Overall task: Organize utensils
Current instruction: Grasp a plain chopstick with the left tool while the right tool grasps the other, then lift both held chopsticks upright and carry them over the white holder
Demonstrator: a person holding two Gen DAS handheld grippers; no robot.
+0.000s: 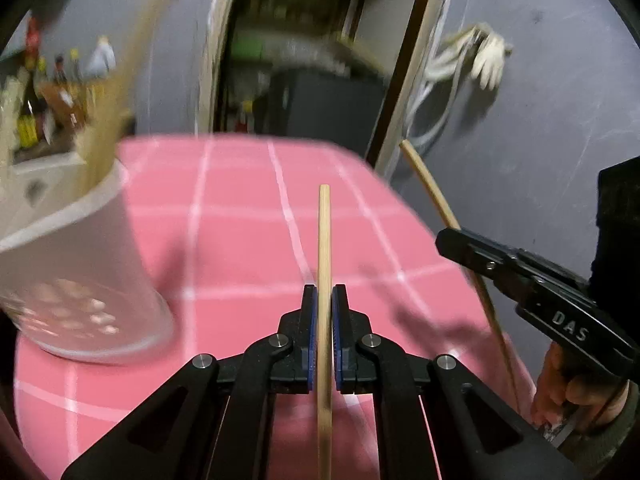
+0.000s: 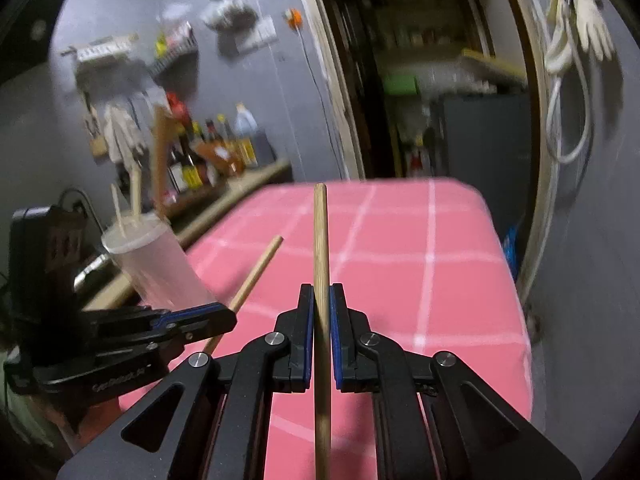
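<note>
My left gripper (image 1: 324, 292) is shut on a wooden chopstick (image 1: 324, 240) that points forward over the pink checked table (image 1: 240, 240). My right gripper (image 2: 321, 292) is shut on a second wooden chopstick (image 2: 320, 240). A white perforated utensil cup (image 1: 76, 256) with several chopsticks in it stands at the left, close to my left gripper. In the right wrist view the cup (image 2: 156, 268) stands at the table's left edge behind my left gripper (image 2: 224, 316) and its chopstick (image 2: 256, 272). In the left wrist view my right gripper (image 1: 448, 240) holds its chopstick (image 1: 432, 188) at the right.
The pink table's far edge (image 2: 400, 184) and right edge (image 2: 516, 300) drop off to a grey wall and a doorway. A counter with bottles (image 2: 216, 148) stands at the left behind the cup. Cables and a glove (image 2: 592, 32) hang on the wall at the right.
</note>
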